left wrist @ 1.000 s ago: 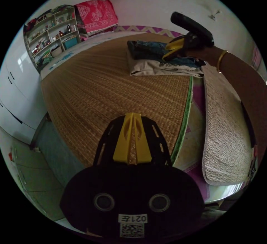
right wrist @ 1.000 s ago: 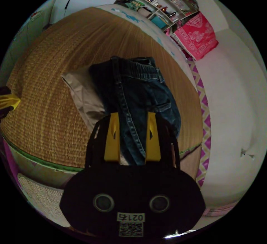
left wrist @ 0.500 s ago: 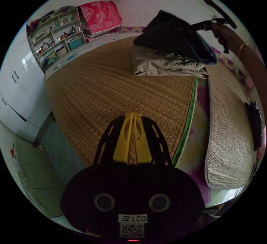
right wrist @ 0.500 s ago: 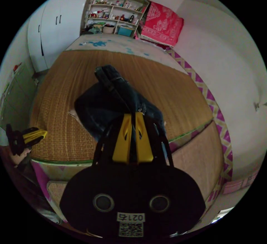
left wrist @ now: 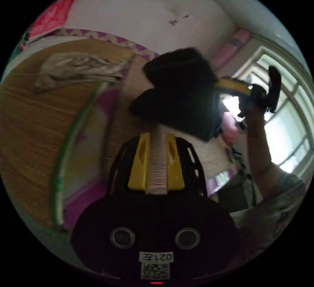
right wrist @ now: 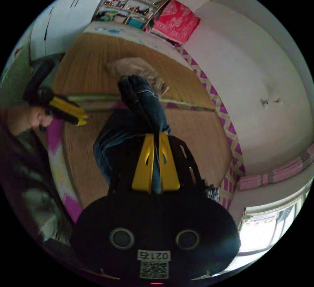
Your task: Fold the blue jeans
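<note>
Blue jeans (right wrist: 137,117) bunched, hanging in air, pinched by tool (right wrist: 156,166).

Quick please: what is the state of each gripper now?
Left gripper: open, holding nothing.
Right gripper: shut on the jeans, lifted off the mat.

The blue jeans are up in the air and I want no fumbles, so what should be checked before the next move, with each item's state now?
1. Right gripper shut on the blue jeans: ok.
2. Left gripper open and empty: ok.
3. Jeans lifted off the beige garment: ok.
4. Jeans hanging flat: not ok, bunched.
5. Waistband or hem located for the left gripper: cannot tell.
</note>
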Available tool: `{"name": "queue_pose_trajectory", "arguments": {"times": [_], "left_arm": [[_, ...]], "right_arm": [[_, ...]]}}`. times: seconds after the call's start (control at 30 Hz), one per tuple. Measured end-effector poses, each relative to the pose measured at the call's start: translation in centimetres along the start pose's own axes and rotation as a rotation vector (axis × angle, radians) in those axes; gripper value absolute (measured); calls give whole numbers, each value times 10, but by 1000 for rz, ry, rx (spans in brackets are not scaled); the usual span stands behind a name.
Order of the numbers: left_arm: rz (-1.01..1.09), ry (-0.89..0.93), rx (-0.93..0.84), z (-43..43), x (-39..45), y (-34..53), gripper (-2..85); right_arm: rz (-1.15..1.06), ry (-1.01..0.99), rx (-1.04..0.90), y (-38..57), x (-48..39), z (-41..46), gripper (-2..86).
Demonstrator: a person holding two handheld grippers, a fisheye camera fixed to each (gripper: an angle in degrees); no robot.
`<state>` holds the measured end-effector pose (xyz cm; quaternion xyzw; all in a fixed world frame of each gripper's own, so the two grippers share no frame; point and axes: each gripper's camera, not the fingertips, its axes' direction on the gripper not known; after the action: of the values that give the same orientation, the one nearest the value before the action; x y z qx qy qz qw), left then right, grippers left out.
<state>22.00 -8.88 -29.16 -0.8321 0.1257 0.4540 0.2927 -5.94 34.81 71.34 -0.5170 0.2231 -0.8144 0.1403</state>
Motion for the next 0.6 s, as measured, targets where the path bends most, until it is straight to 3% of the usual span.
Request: {"name": "queue_pose_trajectory", "arguments": {"times": [0.07,0.17,0.3,0.4,0.6], "left_arm": [[20,248,-70,25,0,6,149],[49,383,-221,52,-8,13,186],[0,355,-250,64,-20,13,185],[-89,276,-191,62,-37,7,174],[-139,302,-294,100,-43,-8,150]], "right_arm": [[-115,30,-105,59,-70,8,12],[-186,-47,-254,121,-142,40,33],[-51,44,-113,182,-158,43,48],[97,-46,-43,227,-140,37,65],[579,-212,42,355,-59,64,127]]}}
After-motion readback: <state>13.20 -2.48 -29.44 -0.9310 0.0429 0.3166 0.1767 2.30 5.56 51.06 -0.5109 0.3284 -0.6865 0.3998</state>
